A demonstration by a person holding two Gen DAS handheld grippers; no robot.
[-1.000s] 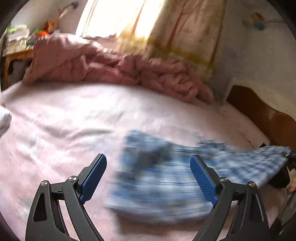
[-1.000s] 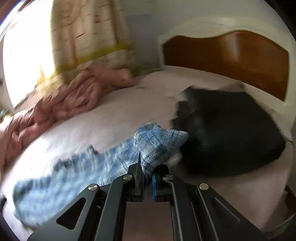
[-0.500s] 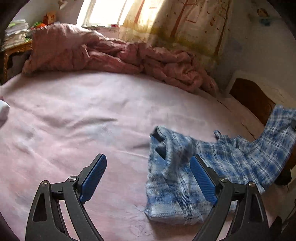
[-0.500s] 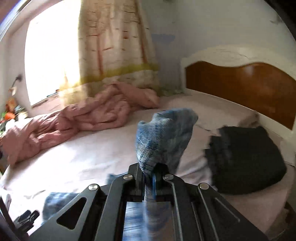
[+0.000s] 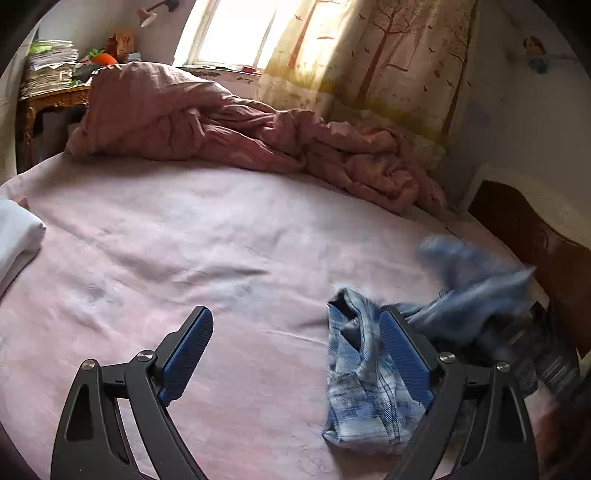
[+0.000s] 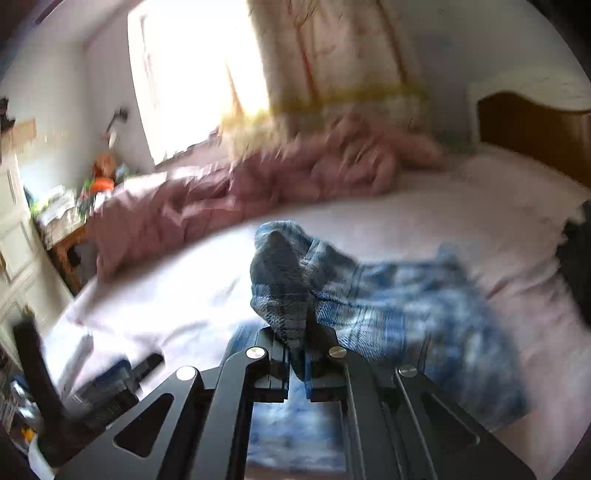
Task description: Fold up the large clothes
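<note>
- The right gripper (image 6: 297, 363) is sitting at the bottom centre of the right wrist view, its jaws pinching a bunched fold of the blue plaid garment (image 6: 388, 306).
- From that pinch the cloth is rising into a rounded hump at mid-frame and trailing off to the right, blurred, across the pink sheet (image 6: 480, 206).
- The left gripper (image 5: 295, 358) is standing wide apart at the bottom of the left wrist view, its blue pads (image 5: 184, 354) holding nothing.
- The same blue plaid garment (image 5: 365, 380) is lying in the lower right of that view, one crumpled end resting on the pink sheet (image 5: 184, 236) just beside and partly behind the right-hand pad.
- Its other end is lifting toward the right edge of the frame, smeared by motion, where the right gripper (image 5: 543, 354) is showing as a dark blurred shape.
- A rumpled pink duvet (image 5: 229, 129) is running along the far side of the bed, across the upper middle of the left view.
- A folded white cloth (image 5: 14, 236) is lying at the left edge of the frame.
- A dark garment (image 6: 580, 258) is showing at the right edge of the right view, on the sheet near the wooden headboard (image 6: 535, 133).
- A curtain with a tree print (image 5: 369, 55) is hanging in the upper centre, beside the bright window (image 5: 229, 33).
- A cluttered side table (image 5: 51, 85) is standing in the upper left.
</note>
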